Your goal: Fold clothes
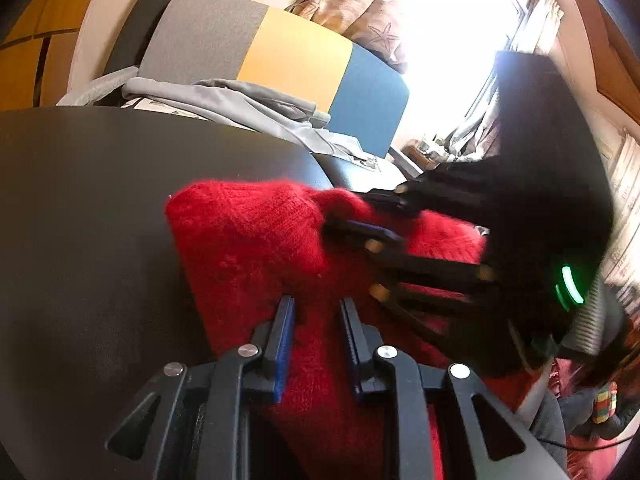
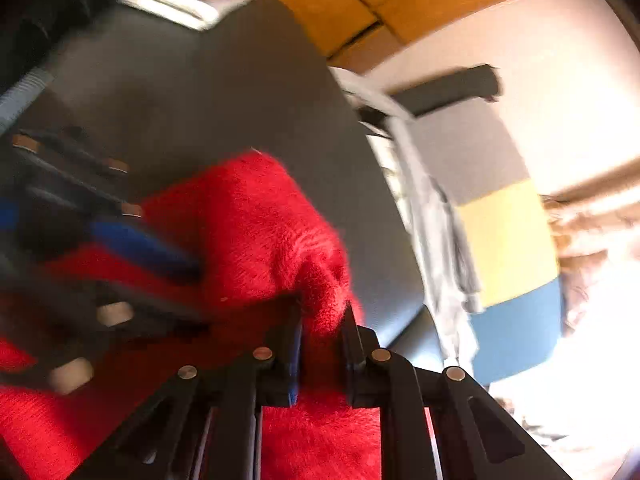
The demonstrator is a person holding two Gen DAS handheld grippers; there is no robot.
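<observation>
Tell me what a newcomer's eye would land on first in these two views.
The bright red knitted sweater stands out first, lying on the dark table in the middle of both views. Next come the two black grippers working it: the right gripper pinches a raised fold of the knit, while the left gripper rests on the sweater's near part. Behind the table, a chair with grey, yellow and blue panels catches the window light.

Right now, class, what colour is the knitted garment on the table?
Bright red, clearest in the left wrist view.
</observation>
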